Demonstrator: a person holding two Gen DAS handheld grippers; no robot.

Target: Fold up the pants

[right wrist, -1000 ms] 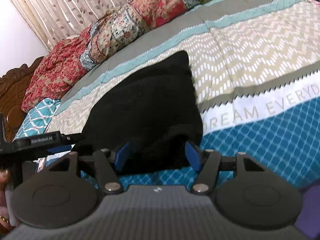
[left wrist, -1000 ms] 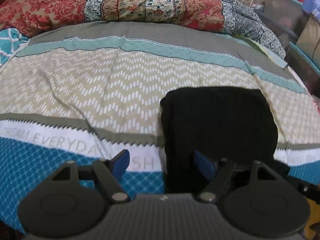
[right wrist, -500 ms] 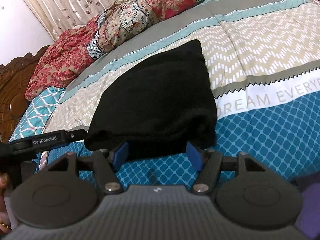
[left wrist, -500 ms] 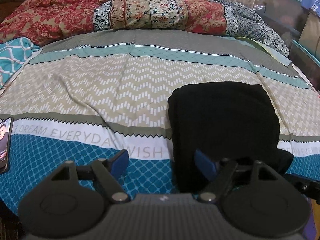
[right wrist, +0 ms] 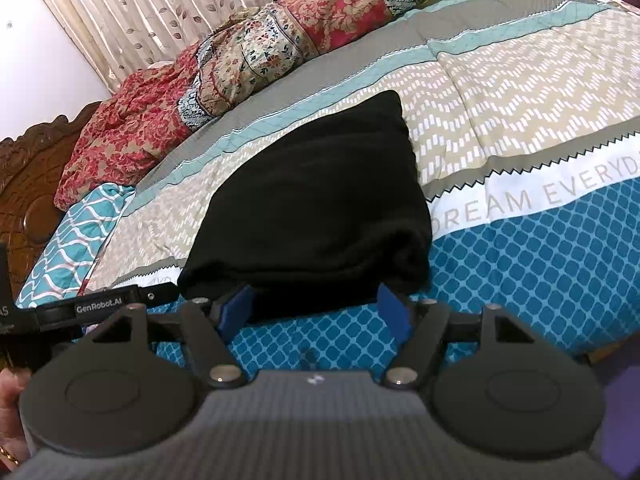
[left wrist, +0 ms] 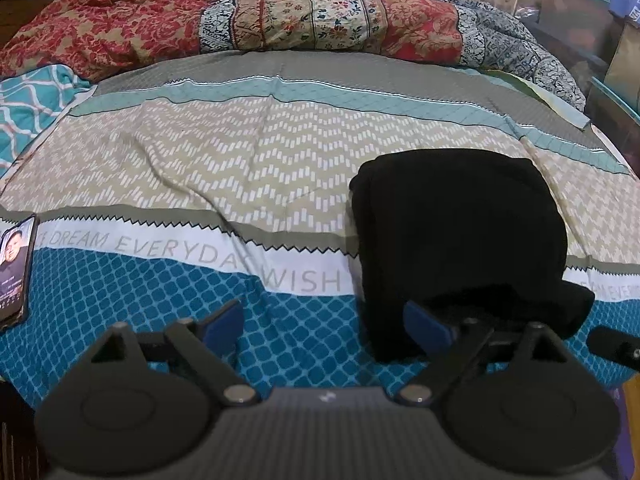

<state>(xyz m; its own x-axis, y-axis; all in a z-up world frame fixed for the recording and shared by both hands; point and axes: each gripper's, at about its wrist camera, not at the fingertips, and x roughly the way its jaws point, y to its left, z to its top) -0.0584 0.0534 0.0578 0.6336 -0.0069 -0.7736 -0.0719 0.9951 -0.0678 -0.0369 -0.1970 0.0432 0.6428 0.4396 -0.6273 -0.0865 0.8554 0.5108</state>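
Observation:
The black pants [left wrist: 456, 236] lie folded into a thick square bundle on the patterned bedspread [left wrist: 200, 168]. In the left wrist view my left gripper [left wrist: 324, 326] hovers near the bed's front edge, just left of the bundle's near corner, its jaws opening with nothing between them. In the right wrist view the same pants [right wrist: 316, 216] fill the middle, and my right gripper [right wrist: 316, 310] sits just in front of their near edge, its jaws opening and empty. The other gripper's black arm [right wrist: 100, 306] shows at the left.
A crumpled red and floral quilt [left wrist: 248, 20] is heaped along the far side of the bed. A phone [left wrist: 14, 268] lies on the bedspread at the left edge. A teal patterned cloth [left wrist: 28, 108] lies at the far left. Storage boxes [left wrist: 592, 12] stand at the right.
Both grippers have pulled back from the folded pants, which now lie free on the bed. The left gripper's jaws have spread wider, and the phone has come into its view.

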